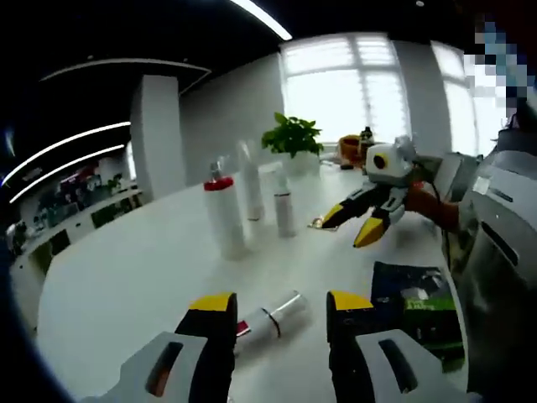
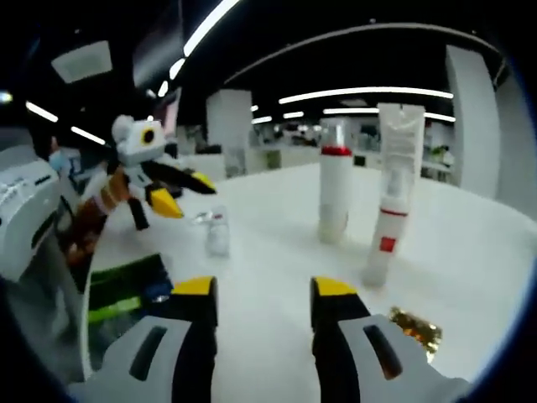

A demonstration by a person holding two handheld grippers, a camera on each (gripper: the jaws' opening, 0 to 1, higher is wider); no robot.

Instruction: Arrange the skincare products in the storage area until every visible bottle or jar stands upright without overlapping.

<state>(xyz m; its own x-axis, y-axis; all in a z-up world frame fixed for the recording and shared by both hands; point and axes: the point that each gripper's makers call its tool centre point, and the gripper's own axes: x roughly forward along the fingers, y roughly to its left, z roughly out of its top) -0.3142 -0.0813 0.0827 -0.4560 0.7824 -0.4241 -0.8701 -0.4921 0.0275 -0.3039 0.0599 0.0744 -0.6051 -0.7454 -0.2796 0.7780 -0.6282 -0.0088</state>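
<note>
A broad white table (image 1: 126, 269) fills the foreground of an open office. Beyond its far edge, bright windows (image 1: 344, 92) glow with daylight, and a leafy green plant (image 1: 292, 134) stands on the table before them. To the left of the plant rises a white square column (image 1: 159, 134). Long light strips (image 2: 361, 92) cross the dark ceiling, above distant desks (image 1: 75, 210) left of the column.

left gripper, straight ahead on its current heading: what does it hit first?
Most likely the tube lying on its side on the white table, just beyond the open left gripper. The upright red-collared bottle stands farther back and to the left. Depth is hard to judge through the fisheye.
</note>
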